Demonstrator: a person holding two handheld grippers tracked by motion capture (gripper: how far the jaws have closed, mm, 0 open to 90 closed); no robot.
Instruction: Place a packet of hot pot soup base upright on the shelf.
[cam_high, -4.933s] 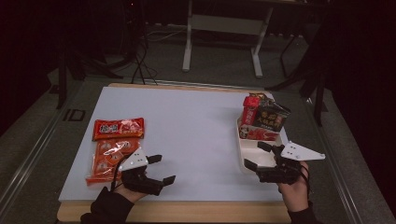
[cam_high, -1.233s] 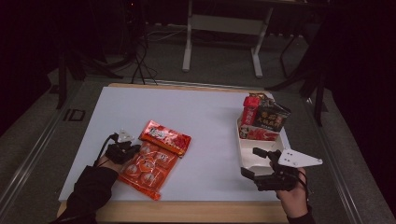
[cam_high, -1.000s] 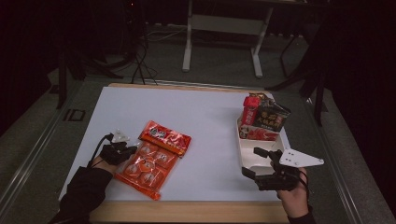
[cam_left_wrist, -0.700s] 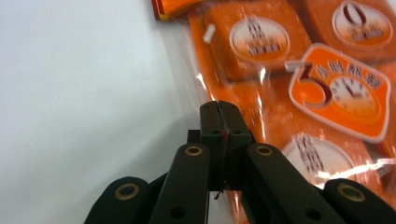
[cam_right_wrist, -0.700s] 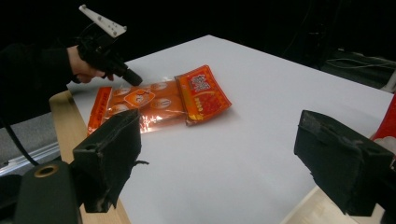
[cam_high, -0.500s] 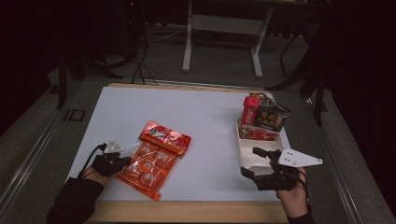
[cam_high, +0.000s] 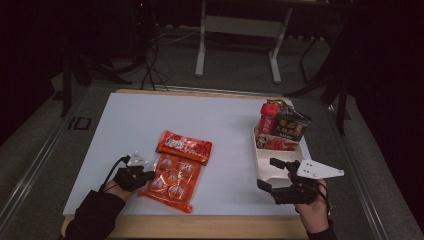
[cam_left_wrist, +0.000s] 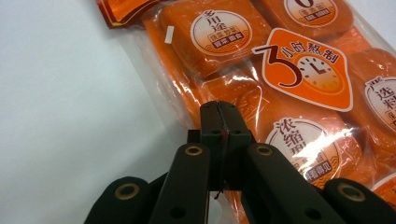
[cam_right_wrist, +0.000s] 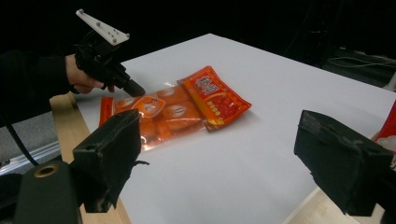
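Since a moment ago the left tongs (cam_high: 141, 176), pressed together empty, slid down-frame along the orange packet (cam_high: 172, 181) (likely nudging it); right tongs (cam_high: 274, 175) stay spread.

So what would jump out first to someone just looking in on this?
The bright orange clear bag of sachets near the white table's front left, with a red packet overlapping its far end. The left gripper, jaws shut, has its tips at the bag's left edge. At the right, a white tray holds upright snack packs, and the right gripper waits open beside it.
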